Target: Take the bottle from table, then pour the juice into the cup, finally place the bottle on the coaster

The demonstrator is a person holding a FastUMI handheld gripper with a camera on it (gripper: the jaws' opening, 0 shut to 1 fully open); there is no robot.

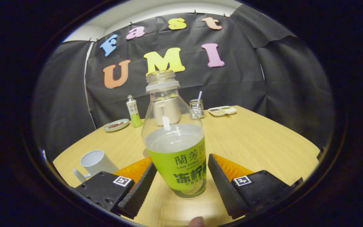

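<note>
A clear bottle (176, 148) with a green label and no cap stands upright between my fingers, about half full of pale juice. My gripper (181, 160) is shut on the bottle: the left fingertip (151, 168) touches its side and the right fingertip (212, 160) sits tight against the other side. An orange coaster (232, 168) lies just behind the bottle, showing past both fingers. I cannot tell whether the bottle's base rests on the table. A white cup (95, 162) with a handle stands left of my left finger.
On the far side of the wooden table (263, 138) are a second small bottle (133, 111), a green plate (116, 125), a beige mug (167, 115), a metal holder with a straw (196, 107) and a white divided dish (222, 110). A person's fingertip (196, 221) shows below the bottle.
</note>
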